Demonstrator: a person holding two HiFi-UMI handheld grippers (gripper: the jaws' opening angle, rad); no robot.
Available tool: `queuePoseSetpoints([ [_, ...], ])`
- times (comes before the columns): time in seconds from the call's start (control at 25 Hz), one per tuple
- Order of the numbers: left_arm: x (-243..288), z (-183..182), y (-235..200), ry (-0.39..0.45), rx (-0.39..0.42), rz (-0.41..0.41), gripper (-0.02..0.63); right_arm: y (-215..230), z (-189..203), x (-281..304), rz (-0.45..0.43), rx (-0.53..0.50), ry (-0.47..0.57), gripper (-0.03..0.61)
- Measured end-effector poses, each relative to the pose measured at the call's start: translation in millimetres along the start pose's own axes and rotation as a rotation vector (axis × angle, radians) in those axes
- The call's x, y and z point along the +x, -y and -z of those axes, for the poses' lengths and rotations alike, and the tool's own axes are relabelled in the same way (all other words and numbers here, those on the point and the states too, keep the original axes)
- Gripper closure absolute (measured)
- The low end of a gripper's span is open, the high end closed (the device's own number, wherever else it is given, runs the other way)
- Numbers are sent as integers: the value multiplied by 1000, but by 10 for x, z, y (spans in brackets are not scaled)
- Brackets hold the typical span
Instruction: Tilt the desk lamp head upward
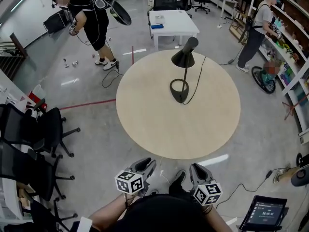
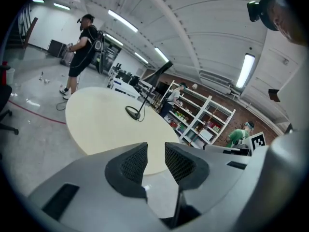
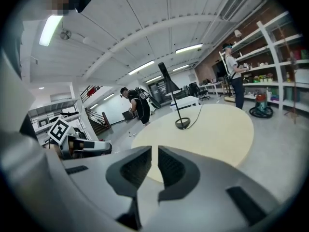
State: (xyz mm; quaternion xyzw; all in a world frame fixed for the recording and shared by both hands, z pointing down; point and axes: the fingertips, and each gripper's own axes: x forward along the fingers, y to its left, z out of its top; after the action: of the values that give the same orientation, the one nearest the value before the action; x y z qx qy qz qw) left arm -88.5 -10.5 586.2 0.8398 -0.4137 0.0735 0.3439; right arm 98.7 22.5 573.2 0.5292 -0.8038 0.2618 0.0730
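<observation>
The black desk lamp (image 1: pixel 186 76) stands on the far half of the round beige table (image 1: pixel 159 129), on a ring base (image 1: pixel 179 90). Its cone head (image 1: pixel 184 57) tips downward. A black cord (image 1: pixel 199 79) runs from the base off the table's far edge. Both grippers hang short of the table's near edge, well away from the lamp. My left gripper (image 1: pixel 146 164) (image 2: pixel 156 151) is open by a small gap, with nothing in it. My right gripper (image 1: pixel 196 169) (image 3: pixel 154 153) shows a narrower gap, also empty. The lamp (image 2: pixel 140 105) (image 3: pixel 179 111) appears small and distant in both gripper views.
Black office chairs (image 1: pixel 34 134) crowd the left floor. A person (image 1: pixel 89 18) stands at the far left, and another (image 1: pixel 258 30) at the shelves on the right. A white desk (image 1: pixel 171 23) stands beyond the table. A tablet (image 1: pixel 263 214) and a floor cable (image 1: pixel 251 185) lie at the lower right.
</observation>
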Motion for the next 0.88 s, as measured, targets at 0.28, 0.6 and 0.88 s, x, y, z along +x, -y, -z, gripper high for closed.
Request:
queuePoseSetpoints([
  [0.28,655,-432,308,40,-1,-20,497,605,-477,216,-45,-7,11,535],
  [0.6,1018,-555,451,42,-5,-47,497,973,-703,463,-104,2,14,535],
  [0.88,1032,-1089,100,142,2,-93,497,1027,-988,842,-127,-24,33,535],
])
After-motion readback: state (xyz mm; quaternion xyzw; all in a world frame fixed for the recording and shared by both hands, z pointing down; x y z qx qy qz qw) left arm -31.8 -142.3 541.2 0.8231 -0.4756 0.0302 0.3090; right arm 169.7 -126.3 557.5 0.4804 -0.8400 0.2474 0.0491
